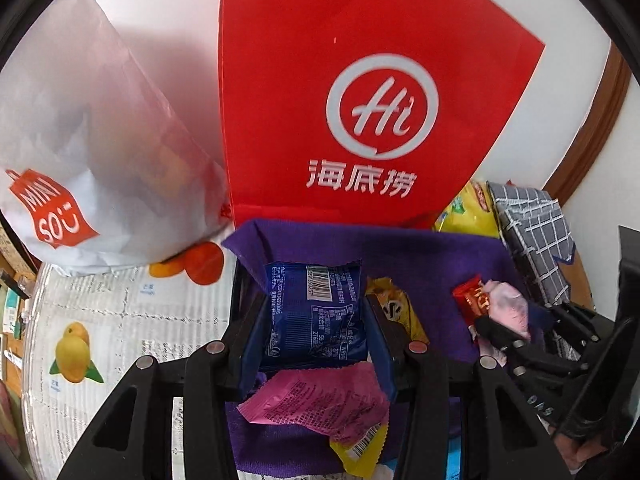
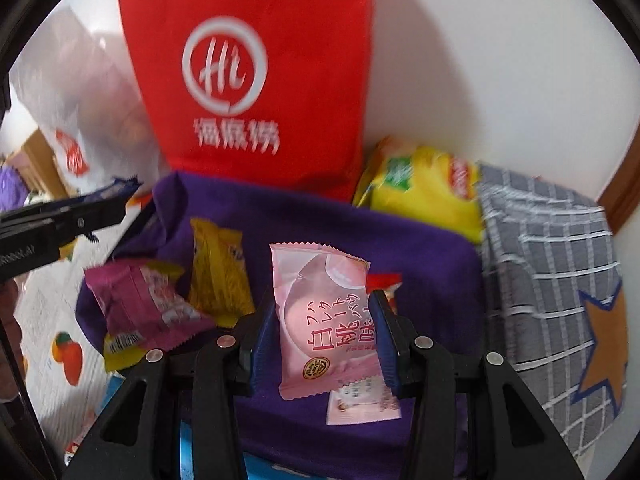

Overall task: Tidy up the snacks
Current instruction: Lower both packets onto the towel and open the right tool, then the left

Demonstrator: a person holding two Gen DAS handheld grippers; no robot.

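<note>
Left gripper point(image 1: 316, 334): clenched on a blue snack packet point(image 1: 316, 312); both blue pads press its 2 side edges.
Blue snack packet: long axis runs straight ahead along the fingers, barcode end pointing away from the gripper, back label facing the camera; it hangs above the purple cloth point(image 1: 440, 256).
Right gripper point(image 2: 326, 340): clenched on a pale pink peach-flavour packet point(image 2: 324, 320), 1 pad on each long edge.
Pale pink peach-flavour packet: upright between the fingers, long axis along them, serrated top edge pointing away, printed front toward the camera; it is over the purple cloth point(image 2: 420, 248).
Under the left gripper: a magenta packet point(image 1: 316, 404) lies on the cloth just below the fingers, tilted, with a yellow wrapper point(image 1: 360, 456) poking out beneath it.
Right of the left fingers: a yellow packet point(image 1: 396, 312), partly hidden by the finger.
Left of the right fingers: the magenta packet point(image 2: 148, 304) and a yellow packet point(image 2: 218, 276) leaning side by side.
Behind the right finger: a small red wrapper point(image 2: 384, 282), mostly hidden.
Below the pink packet: a second pale packet point(image 2: 362, 404) flat on the cloth.
Ahead of both grippers: a red "Hi" bag point(image 1: 360, 92) upright against the wall, a white Miniso bag point(image 1: 92, 168) to its left.
Far right ahead: a yellow chip bag point(image 2: 424, 192) beside a grey checked fabric box point(image 2: 552, 264).
</note>
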